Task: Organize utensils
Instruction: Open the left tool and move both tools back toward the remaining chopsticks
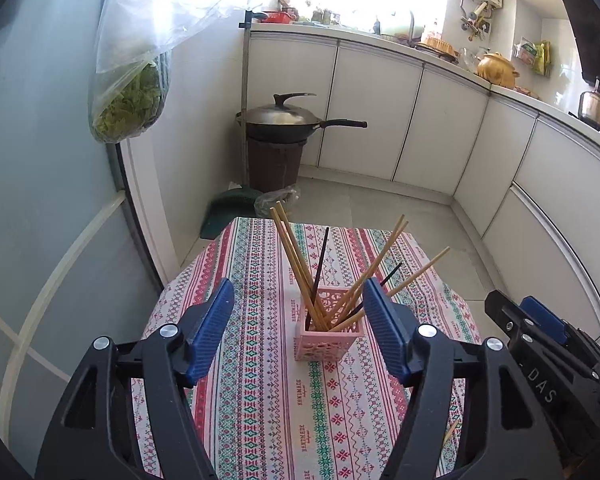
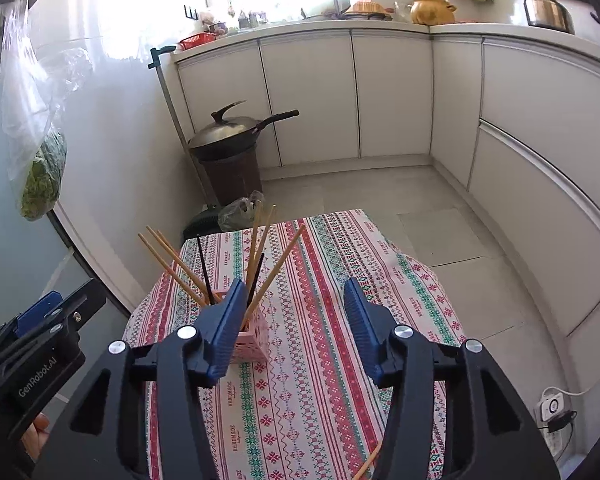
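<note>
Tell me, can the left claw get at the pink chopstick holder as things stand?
Probably yes. The left claw is open, empty, and pointed at the pink chopstick holder, with only bare tablecloth between.

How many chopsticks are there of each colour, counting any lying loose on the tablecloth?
Light wooden chopsticks standing in the pink cup: 6
Black chopsticks standing in the pink cup: 2
Light wooden chopstick lying loose on the tablecloth: 1
Total: 9
</note>
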A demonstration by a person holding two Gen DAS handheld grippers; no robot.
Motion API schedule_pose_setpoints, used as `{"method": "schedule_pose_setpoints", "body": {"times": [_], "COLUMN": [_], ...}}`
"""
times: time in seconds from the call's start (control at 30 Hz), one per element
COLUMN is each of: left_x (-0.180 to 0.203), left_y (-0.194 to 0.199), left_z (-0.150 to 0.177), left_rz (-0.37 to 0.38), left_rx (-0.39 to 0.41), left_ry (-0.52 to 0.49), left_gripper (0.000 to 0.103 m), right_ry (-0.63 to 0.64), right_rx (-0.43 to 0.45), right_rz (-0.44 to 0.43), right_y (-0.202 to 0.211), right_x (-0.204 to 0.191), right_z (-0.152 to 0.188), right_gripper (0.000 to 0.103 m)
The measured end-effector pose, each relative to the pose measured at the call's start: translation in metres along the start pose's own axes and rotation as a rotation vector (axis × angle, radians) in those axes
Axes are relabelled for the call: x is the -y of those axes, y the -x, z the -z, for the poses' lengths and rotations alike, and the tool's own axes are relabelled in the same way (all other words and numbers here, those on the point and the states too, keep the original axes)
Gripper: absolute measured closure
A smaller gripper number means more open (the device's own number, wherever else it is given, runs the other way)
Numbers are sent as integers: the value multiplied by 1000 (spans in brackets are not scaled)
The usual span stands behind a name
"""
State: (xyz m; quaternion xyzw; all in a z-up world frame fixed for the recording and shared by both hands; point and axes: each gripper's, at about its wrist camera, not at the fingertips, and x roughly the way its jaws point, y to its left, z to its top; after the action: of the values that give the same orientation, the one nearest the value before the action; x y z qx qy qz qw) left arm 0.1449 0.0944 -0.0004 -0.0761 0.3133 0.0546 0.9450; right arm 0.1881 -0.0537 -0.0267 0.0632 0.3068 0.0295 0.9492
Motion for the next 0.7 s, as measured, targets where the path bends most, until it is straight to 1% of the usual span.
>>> {"method": "schedule_pose_setpoints", "body": {"times": [0.1, 0.17, 0.27, 0.4, 0.43, 0.57, 0.7], "left_x": [2, 4, 8, 12, 13, 19, 25], "left_y": [2, 3, 5, 6, 6, 6, 3], "left_z": [3, 6, 10, 17, 18, 26, 32], "left_rz": [-2, -4, -3, -7, -5, -9, -4], "left_rx": [3, 8, 5, 5, 3, -1, -16], "left_ry": [-1, -9, -24, -42, -47, -68, -81], "left_gripper": [31, 28, 27, 24, 23, 15, 9], "right_ry": [-4, -9, -35, -70, -77, -89, -101], "right_rx": [-9, -11, -15, -21, -21, -18, -20], "right_rz": [16, 31, 47, 74, 78, 97, 107], "right_y": [2, 3, 4, 5, 6, 11, 15], "right_x": [6, 10, 18, 28, 32, 39, 48], "right_z": [5, 9, 15, 20, 22, 28, 34], "right_gripper": [49, 44, 37, 31, 28, 19, 13]}}
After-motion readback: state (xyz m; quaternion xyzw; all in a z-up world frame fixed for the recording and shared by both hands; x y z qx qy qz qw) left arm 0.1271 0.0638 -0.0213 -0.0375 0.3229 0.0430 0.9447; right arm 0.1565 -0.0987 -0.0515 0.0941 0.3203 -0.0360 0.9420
